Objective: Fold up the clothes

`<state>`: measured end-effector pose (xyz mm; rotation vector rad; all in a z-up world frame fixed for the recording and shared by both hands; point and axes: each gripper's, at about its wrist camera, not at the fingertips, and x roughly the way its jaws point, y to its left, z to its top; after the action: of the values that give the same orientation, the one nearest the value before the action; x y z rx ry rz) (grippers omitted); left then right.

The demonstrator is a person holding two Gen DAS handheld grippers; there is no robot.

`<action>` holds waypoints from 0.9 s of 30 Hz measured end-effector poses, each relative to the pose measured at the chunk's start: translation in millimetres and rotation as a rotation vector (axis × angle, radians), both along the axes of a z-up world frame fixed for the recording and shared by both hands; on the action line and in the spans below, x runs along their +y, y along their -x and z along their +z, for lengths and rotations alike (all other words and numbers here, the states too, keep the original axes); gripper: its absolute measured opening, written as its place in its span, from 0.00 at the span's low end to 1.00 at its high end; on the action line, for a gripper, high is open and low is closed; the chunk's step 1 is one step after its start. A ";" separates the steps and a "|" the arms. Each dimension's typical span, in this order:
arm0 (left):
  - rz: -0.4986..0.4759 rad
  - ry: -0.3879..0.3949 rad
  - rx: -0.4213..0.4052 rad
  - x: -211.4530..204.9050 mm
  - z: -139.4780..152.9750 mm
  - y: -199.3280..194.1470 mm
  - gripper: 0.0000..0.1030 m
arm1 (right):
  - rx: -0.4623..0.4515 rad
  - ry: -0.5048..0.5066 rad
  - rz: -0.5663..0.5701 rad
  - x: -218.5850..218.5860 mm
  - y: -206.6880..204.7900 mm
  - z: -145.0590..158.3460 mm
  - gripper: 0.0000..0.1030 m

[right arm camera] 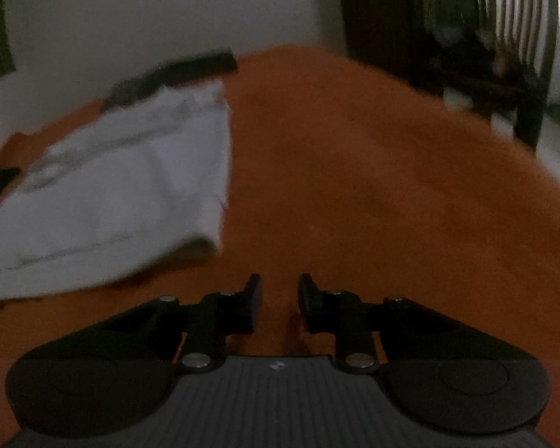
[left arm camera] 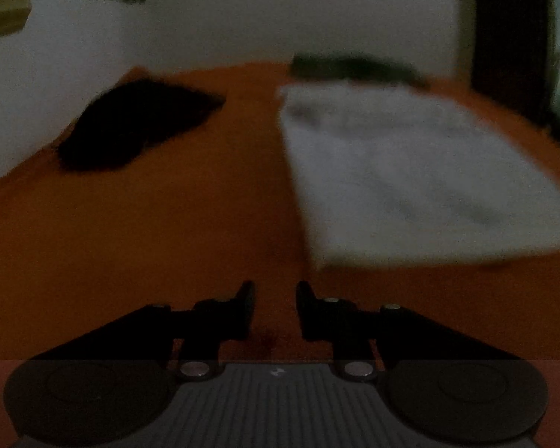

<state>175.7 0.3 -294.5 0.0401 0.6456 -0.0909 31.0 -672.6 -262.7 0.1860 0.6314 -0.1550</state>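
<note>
Now, left gripper: parted, empty.
Right gripper: parted, empty.
White garment: folded flat on the orange bed.
Advice: probably pinch one edge squarely, avoiding bunching.

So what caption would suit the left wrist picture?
Open, empty left hand-held gripper above an orange bedspread, folded white garment ahead right, black garment ahead left.

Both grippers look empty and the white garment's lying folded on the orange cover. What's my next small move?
Probably swing the left gripper toward the black garment. It lies crumpled, while the white garment looks flat and squared. Both it and the right gripper are open and empty.
</note>
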 end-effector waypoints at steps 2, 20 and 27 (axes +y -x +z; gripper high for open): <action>-0.054 0.046 -0.042 -16.1 24.3 -21.3 0.55 | -0.063 0.036 0.094 16.8 -17.7 18.3 0.24; 0.079 0.198 -0.071 -64.6 -88.9 -138.7 0.99 | -0.085 0.016 0.068 65.8 -167.5 -59.9 0.39; 0.068 0.026 -0.036 -74.8 -85.9 -114.7 1.00 | -0.053 0.046 0.060 45.2 -145.0 -54.9 0.37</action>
<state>290.4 -74.5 -380.4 -0.0053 0.6096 -0.0323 176.0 -627.3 -317.7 0.1259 0.5791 -0.1065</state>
